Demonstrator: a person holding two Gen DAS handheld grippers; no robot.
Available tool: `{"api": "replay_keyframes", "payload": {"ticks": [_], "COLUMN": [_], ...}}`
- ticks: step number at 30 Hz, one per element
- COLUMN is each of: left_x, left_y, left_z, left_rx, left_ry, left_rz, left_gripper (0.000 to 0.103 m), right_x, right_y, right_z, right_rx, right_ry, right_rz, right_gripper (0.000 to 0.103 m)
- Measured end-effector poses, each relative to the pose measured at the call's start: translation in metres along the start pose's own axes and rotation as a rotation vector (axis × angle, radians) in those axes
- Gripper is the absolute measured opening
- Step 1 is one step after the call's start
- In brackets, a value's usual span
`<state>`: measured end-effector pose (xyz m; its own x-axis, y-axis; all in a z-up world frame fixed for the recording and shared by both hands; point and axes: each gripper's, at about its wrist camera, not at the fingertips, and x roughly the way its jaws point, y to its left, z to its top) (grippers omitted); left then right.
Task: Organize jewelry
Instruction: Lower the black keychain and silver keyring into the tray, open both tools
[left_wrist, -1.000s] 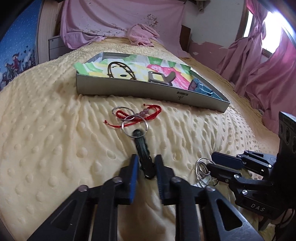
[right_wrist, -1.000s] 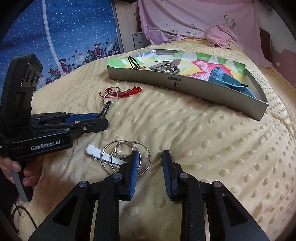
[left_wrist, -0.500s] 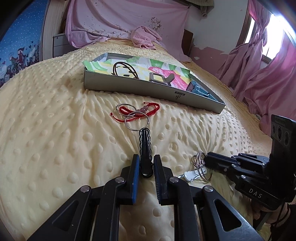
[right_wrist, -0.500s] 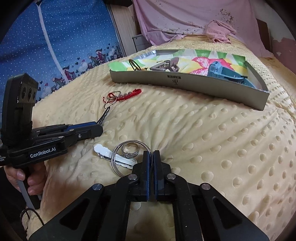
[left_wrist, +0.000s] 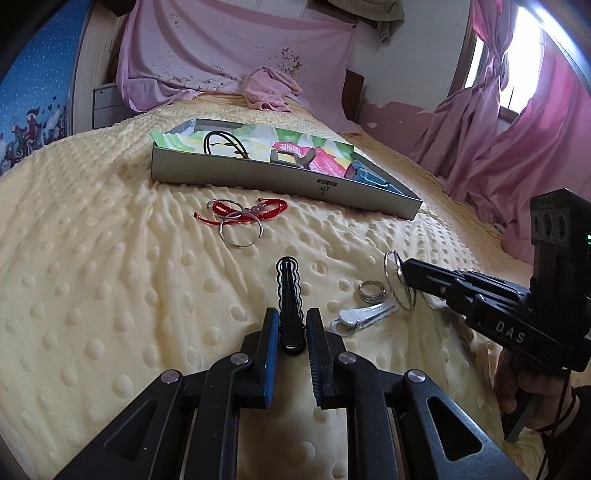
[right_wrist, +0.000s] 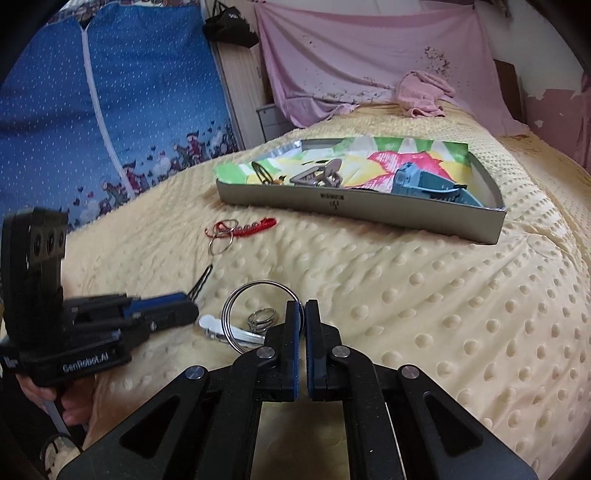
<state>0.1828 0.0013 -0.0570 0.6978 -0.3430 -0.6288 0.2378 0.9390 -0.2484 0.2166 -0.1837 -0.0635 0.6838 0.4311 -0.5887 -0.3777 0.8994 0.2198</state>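
Note:
My left gripper (left_wrist: 291, 326) is shut on a black wavy hair pin (left_wrist: 289, 291) and holds it above the yellow blanket. My right gripper (right_wrist: 302, 314) is shut on the rim of a pair of large silver hoop rings (right_wrist: 243, 310), lifted and tilted; they also show in the left wrist view (left_wrist: 397, 280). A small silver ring (left_wrist: 371, 291) and a white hair clip (left_wrist: 360, 317) lie on the blanket beneath. A red cord bracelet (left_wrist: 255, 210) with two silver hoops (left_wrist: 240, 232) lies before the grey tray (left_wrist: 280, 177).
The tray holds a dark hoop (left_wrist: 221, 144), a grey claw clip (left_wrist: 291, 157) and a blue clip (left_wrist: 369, 177) on colourful paper. A pink cloth (left_wrist: 269, 90) lies at the bed's far end. Pink curtains (left_wrist: 517, 147) hang to the right.
My left gripper pulled the black hair pin back, away from the red bracelet and hoops. My right gripper closed on the large hoop rings and lifted them off the blanket.

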Motion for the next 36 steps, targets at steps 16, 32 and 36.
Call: {"api": "replay_keyframes", "payload": {"ticks": [16,32,36], "left_x": [-0.005,0.059,0.086], "left_y": [-0.001,-0.001,-0.008], "left_z": [0.026,0.154,0.171], "left_rx": [-0.034,-0.015,-0.019], "left_ry": [-0.077,-0.166,-0.139], "left_rz": [-0.008,0.002,-0.027], "left_gripper": [0.014,0.014,0.014], "right_x": [-0.008,0.016,0.037], "right_y": [-0.021,-0.069,-0.093], "right_z": [0.017,0.120,0.137], "right_rx": [0.087,0.089,0.122], "right_ry": [-0.119,-0.201,-0.163], "right_rz": [-0.022,-0.170,-0.247], "right_gripper": [0.003,0.003,0.003]}}
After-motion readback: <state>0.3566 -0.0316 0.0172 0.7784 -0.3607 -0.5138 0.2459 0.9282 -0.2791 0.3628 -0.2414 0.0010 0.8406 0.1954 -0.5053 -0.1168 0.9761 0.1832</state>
